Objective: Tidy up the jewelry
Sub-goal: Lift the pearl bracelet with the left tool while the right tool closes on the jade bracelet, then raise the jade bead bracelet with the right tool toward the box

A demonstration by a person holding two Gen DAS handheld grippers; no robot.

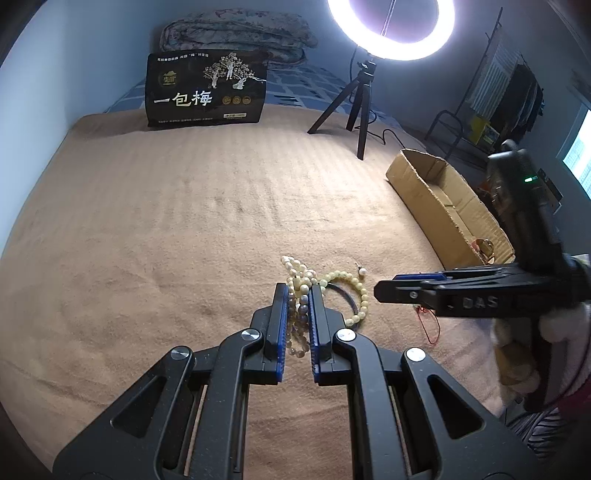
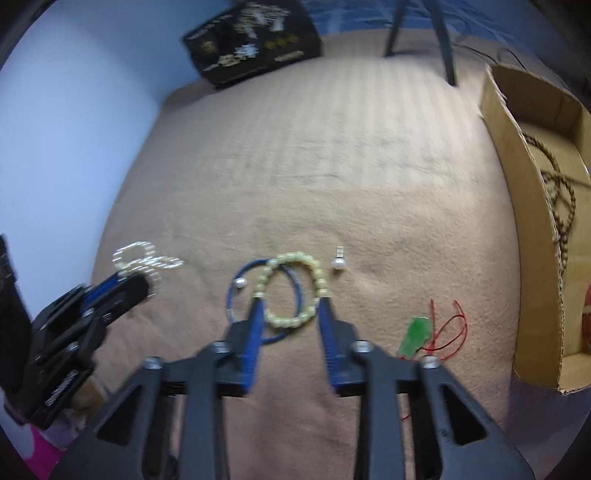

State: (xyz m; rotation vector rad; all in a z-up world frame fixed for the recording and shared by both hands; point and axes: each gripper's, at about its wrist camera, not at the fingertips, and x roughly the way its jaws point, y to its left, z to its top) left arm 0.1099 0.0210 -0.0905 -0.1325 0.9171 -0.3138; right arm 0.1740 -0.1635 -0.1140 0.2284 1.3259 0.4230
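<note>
Left hand-held gripper (image 1: 298,291) is pinched on a string of beads (image 1: 297,314) on the bed; right hand-held gripper (image 2: 290,301) gapes around the yellow bracelet (image 2: 293,291). Farther off, one necklace (image 2: 561,199) lies in the cardboard box (image 2: 535,221), so most pieces look unsorted.

Fuzzy tan blanket (image 1: 184,221), matt cardboard box (image 1: 436,199), glossy beads (image 2: 291,321)

Home bedroom: blanket-covered bed (image 1: 184,221), folded quilt (image 1: 236,33), clothes rack (image 1: 517,85).

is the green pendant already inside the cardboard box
No, the green pendant lies on the blanket with its red cord, outside the cardboard box.
</note>
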